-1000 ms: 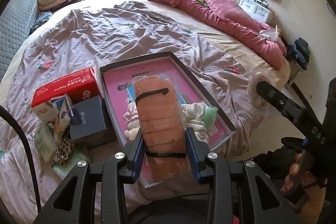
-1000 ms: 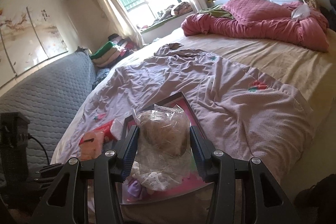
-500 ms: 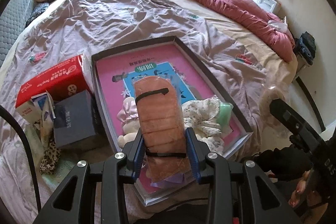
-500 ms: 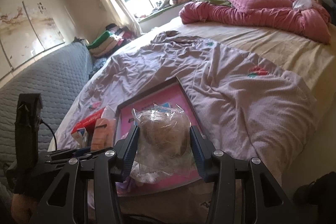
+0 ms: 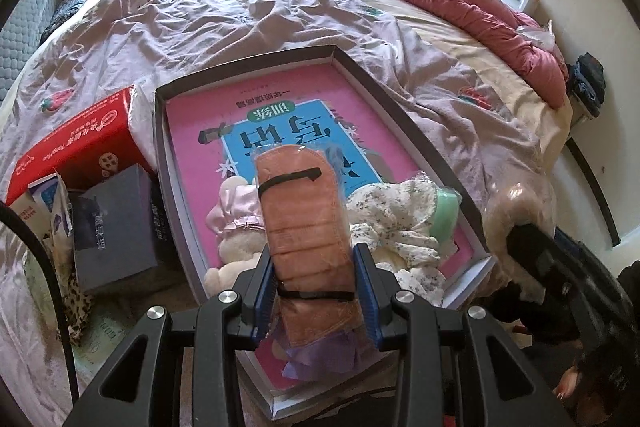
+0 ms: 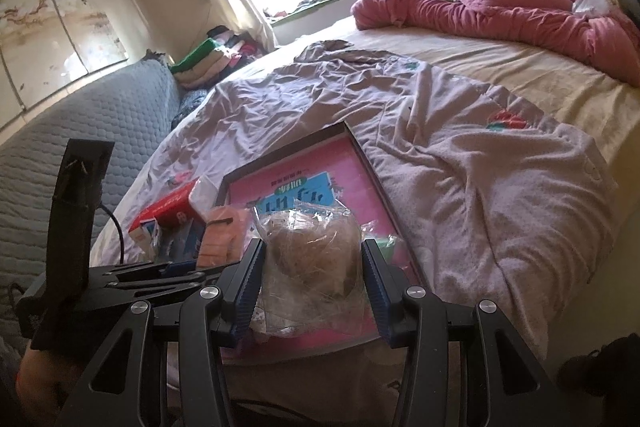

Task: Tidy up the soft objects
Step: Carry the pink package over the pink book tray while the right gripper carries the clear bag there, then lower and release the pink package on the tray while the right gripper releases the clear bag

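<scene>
Both wrist cameras hang close above the near end of the shallow box (image 5: 404, 115) (image 6: 372, 163), the left one looking steeply down, the right more level (window ahead), sharing box and bed.

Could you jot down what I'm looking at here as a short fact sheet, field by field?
Place: bedroom, bed with mauve cover
Left gripper: shut on orange mask pack
Right gripper: shut on clear bag of brown fluff
Below them: shallow pink-lined box holding soft toys and cloth
Beside box: red carton, grey box
</scene>
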